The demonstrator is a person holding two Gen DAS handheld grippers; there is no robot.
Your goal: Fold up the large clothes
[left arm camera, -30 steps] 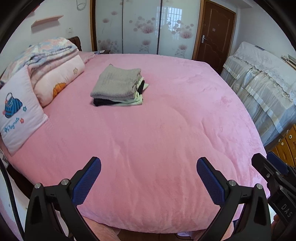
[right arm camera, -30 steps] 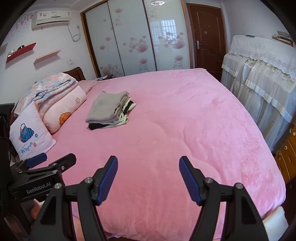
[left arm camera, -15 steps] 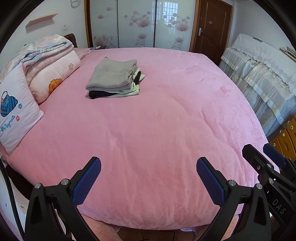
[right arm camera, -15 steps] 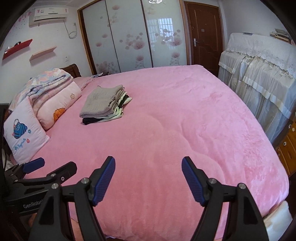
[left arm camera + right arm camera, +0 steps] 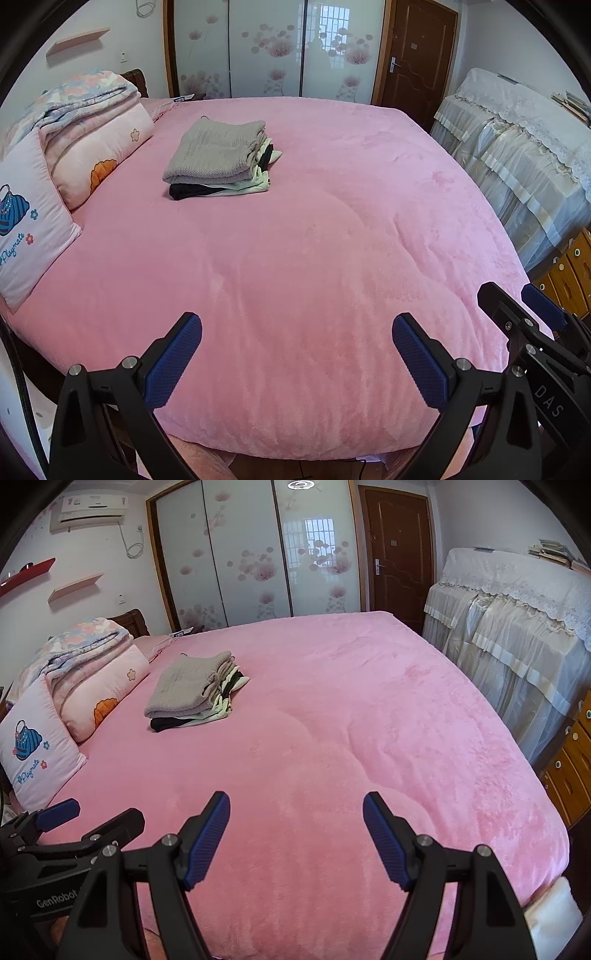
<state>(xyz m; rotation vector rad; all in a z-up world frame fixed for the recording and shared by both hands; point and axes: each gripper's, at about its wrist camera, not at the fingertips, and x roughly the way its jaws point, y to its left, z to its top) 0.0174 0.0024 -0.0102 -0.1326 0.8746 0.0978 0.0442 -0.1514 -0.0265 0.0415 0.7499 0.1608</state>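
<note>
- Since the stack of folded clothes, grey knit on top (image 5: 218, 155), sits clear of you, the pink plush bedspread (image 5: 314, 258) gives folding room.
- Your left gripper (image 5: 295, 354) and right gripper (image 5: 295, 834): fingers spread, holding nothing.

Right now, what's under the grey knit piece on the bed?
Under the grey knit piece lie more folded clothes: pale cream layers and a black garment at the bottom, on the pink blanket. How many pieces, the stack hides.
</note>
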